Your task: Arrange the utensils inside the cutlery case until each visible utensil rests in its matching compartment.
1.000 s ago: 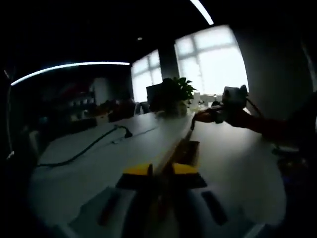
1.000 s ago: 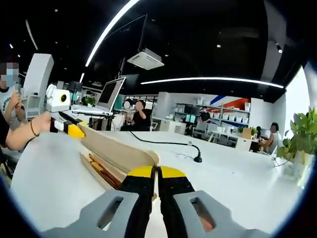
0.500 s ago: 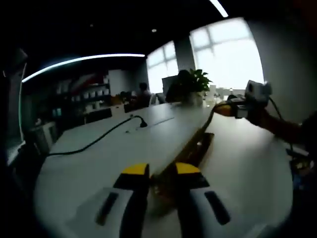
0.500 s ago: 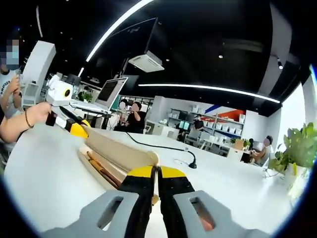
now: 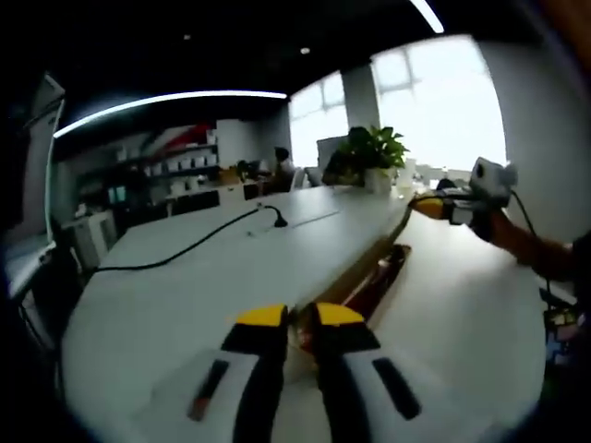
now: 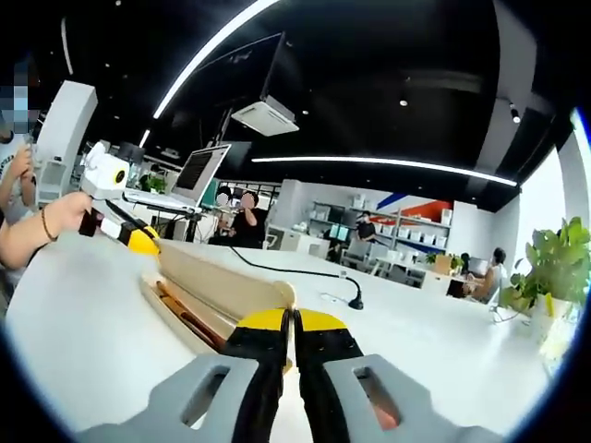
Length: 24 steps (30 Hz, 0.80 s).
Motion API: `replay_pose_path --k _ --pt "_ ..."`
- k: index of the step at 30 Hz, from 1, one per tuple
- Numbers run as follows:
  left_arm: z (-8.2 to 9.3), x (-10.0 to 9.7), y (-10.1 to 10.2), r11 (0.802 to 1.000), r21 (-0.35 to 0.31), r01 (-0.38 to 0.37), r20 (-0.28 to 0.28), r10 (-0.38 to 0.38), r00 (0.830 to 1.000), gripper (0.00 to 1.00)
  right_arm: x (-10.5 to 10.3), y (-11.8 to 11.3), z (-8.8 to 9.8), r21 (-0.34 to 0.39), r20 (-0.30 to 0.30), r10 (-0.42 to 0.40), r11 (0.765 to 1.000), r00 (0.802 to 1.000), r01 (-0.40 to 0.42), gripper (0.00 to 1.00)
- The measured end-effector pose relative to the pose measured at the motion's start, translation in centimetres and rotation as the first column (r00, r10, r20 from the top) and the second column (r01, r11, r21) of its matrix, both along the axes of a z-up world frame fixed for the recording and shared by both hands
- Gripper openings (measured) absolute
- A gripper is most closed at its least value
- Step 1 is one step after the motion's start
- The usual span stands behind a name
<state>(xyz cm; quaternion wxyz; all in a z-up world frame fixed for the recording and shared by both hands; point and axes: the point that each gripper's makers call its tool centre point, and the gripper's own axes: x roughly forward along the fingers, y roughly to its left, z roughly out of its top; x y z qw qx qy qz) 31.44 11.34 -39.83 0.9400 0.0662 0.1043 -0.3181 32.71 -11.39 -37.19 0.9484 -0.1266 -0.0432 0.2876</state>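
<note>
The long white table (image 6: 83, 341) carries everything, and since a second ago my left claw view has swung so that more of its top and the window side shows; the things on it lie as they did. The pale wooden cutlery case (image 6: 217, 293) stretches between my two claws, its lid standing up on edge along one side. My right claw (image 6: 294, 321), yellow-tipped, stays pressed together on the near end of the case lid. My left claw (image 5: 297, 317) has narrowed since half a second ago and now sits at the other end of the case (image 5: 355, 281), jaws nearly together; I cannot tell whether they pinch the wood. In the right claw view the left claw (image 6: 140, 242) shows at the far end, held by a hand (image 6: 63, 212). Inside the open tray lie brown-handled utensils (image 6: 189, 318), dim and partly hidden by the wall, so I cannot sort them by compartment. A black cable (image 6: 295, 274) runs across the table beyond the case.
</note>
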Motion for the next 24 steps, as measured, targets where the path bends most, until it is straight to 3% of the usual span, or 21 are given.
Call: replay_pose_path --k 13,16,24 --pt "-0.2 -0.1 0.7 0.998 0.023 -0.058 -0.006 0.058 0.998 0.08 -0.2 0.5 -0.6 -0.119 0.057 -0.02 0.993 0.998 0.027 0.01" --pt "-0.1 0.3 0.6 0.992 0.103 -0.072 0.062 0.065 0.996 0.08 0.2 0.3 -0.9 -0.144 0.057 -0.034 0.989 0.998 0.042 0.01" --pt "-0.3 0.4 0.4 0.987 0.141 -0.071 0.092 0.059 0.994 0.08 1.4 0.0 -2.3 -0.203 0.035 -0.068 0.976 0.997 0.073 0.02"
